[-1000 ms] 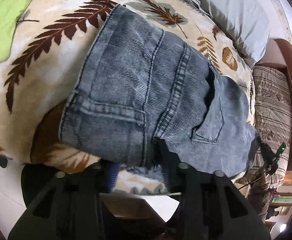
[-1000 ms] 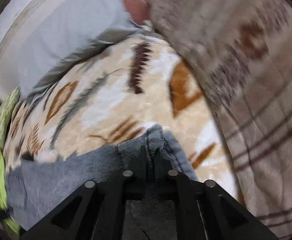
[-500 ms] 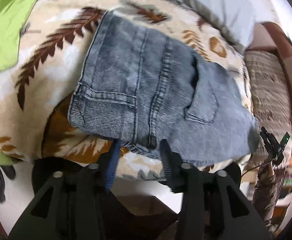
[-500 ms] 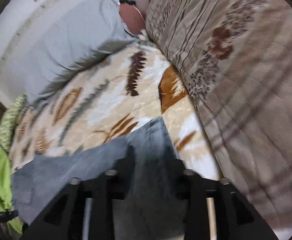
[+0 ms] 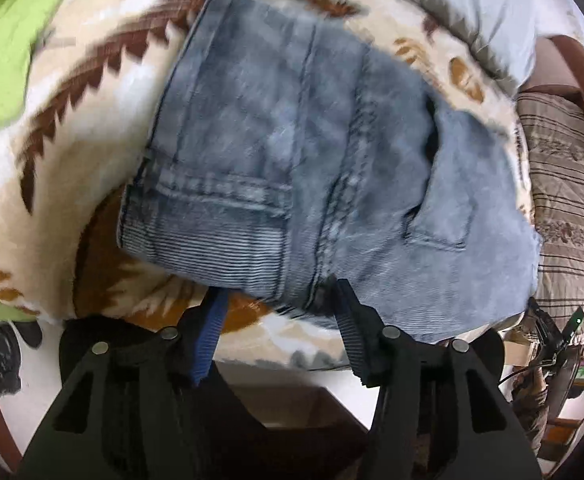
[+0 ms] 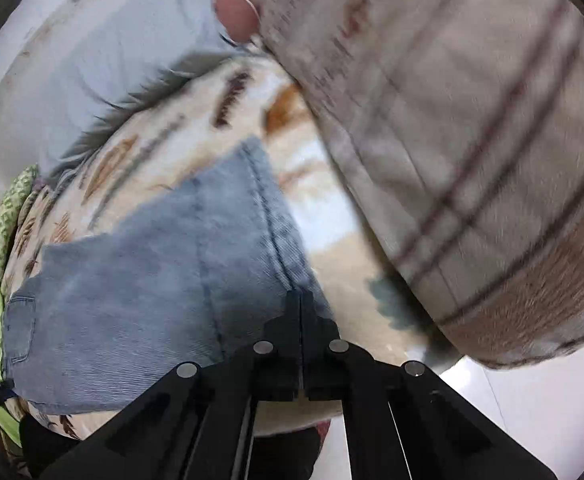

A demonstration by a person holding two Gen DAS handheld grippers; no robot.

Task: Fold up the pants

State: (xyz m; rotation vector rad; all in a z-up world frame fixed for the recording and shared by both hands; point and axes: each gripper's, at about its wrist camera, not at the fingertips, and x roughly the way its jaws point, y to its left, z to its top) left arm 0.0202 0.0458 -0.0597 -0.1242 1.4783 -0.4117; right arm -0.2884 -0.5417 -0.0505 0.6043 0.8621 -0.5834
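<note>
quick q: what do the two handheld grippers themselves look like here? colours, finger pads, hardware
Both are matte black, angular plastic frames with triangular cut-outs and round silver pivot pins. The left gripper has mismatched ribbed pads: one blue finger, one black finger. The right gripper has two flat black fingers. No cables, logos or sleeves show on either.

Pants [image 5: 311,168]: faded blue ribbed cloth, corduroy-like, matt, with raised stitched seams; blanket [image 5: 72,152]: plush, fuzzy cream cloth printed with brown leaves. Pillow [image 6: 104,64]: smooth matt grey cloth; quilt [image 6: 471,128]: soft beige woven cloth with dark stripes. Left gripper [image 5: 280,300] and right gripper [image 6: 300,304]: matt black plastic with shiny metal rivets and finely ridged pads [image 5: 349,328].
</note>
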